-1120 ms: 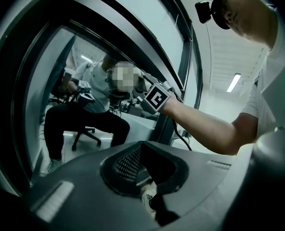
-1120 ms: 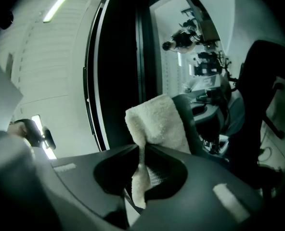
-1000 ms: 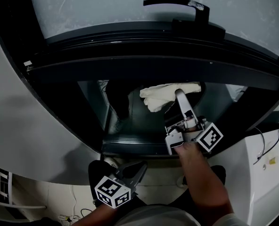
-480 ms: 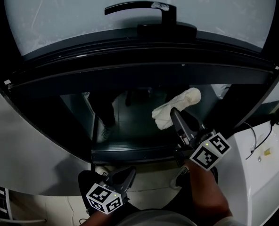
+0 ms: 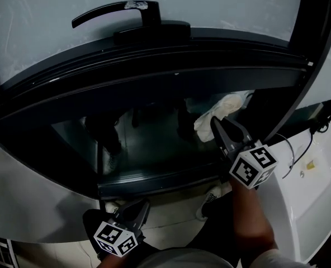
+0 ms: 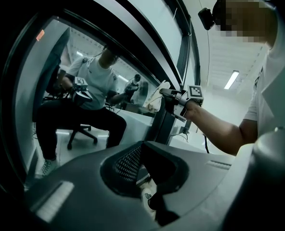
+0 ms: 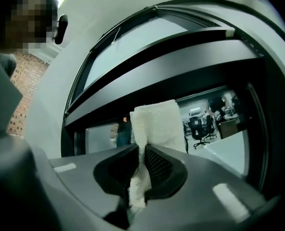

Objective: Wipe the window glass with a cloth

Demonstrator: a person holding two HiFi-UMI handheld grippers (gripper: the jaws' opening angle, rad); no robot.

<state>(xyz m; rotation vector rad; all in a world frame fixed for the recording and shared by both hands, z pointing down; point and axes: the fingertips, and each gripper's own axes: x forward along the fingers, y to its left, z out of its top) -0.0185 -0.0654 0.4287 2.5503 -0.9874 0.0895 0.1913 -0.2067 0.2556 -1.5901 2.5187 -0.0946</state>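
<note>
white terry cloth point(image 5: 221, 109): one piece, folded, pinched between the right tongs point(image 5: 214, 123). its free end lies against the lower window glass point(image 5: 149, 144), close to the pane's right edge and just under the dark frame rail point(image 5: 171, 77).

change over the last second: cloth and right tongs have travelled rightward along the pane, from roughly below the window handle point(image 5: 112, 13) to well right of it.

reading: one sideways stroke has nearly run out at the frame. the next pass likely calls for a reversal or a lower line.

left tongs point(image 5: 142, 205): pressed together, holding nothing, low near the floor, well apart from the glass, position barely altered.
</note>
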